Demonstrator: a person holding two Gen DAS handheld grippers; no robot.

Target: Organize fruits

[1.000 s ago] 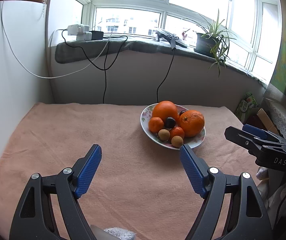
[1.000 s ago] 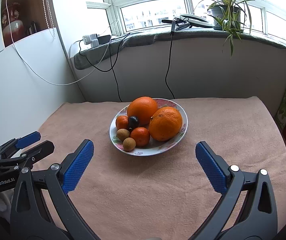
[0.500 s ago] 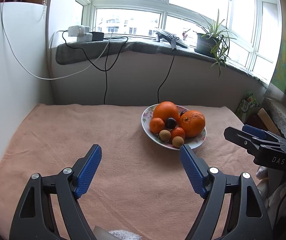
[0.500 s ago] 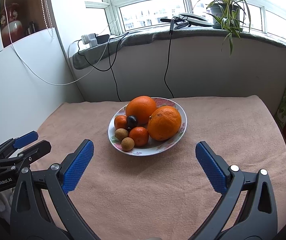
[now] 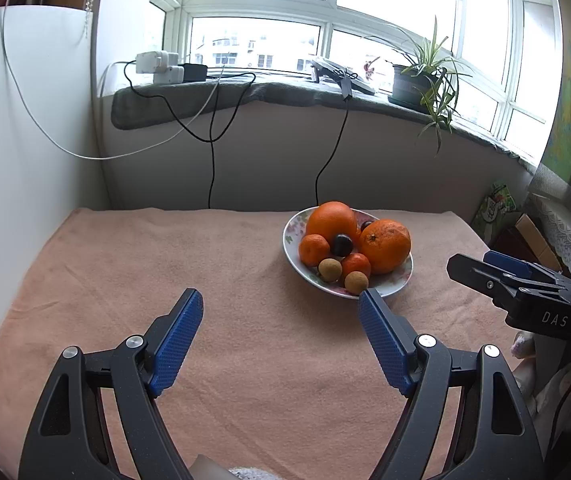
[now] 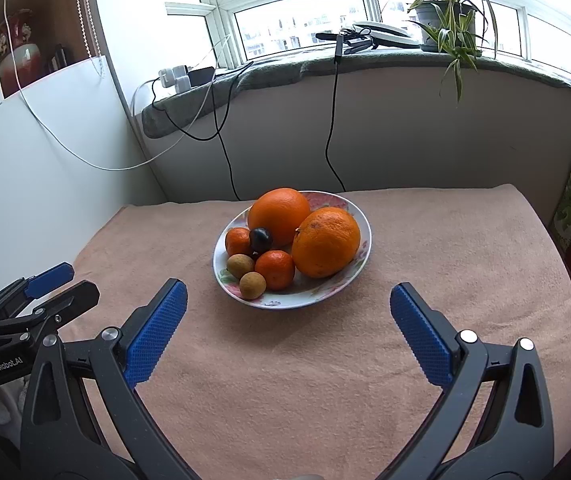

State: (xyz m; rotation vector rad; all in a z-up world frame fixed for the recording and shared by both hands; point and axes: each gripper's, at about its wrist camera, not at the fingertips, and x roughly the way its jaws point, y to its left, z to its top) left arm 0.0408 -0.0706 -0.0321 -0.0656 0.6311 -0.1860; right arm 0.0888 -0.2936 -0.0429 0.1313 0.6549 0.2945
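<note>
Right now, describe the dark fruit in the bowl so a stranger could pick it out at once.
On the peach-coloured tablecloth stands a floral bowl of fruit. On its left side, the dark fruit sits against the rear large orange. It is the one small, glossy, near-black piece there.

White letters "DAS" stand on the black body of the right gripper (image 5: 503,270), seen off to the right of the left gripper (image 5: 279,306), whose own black body, in the right wrist view to the lower left, carries "GenRobot.AI" in small white print.
</note>
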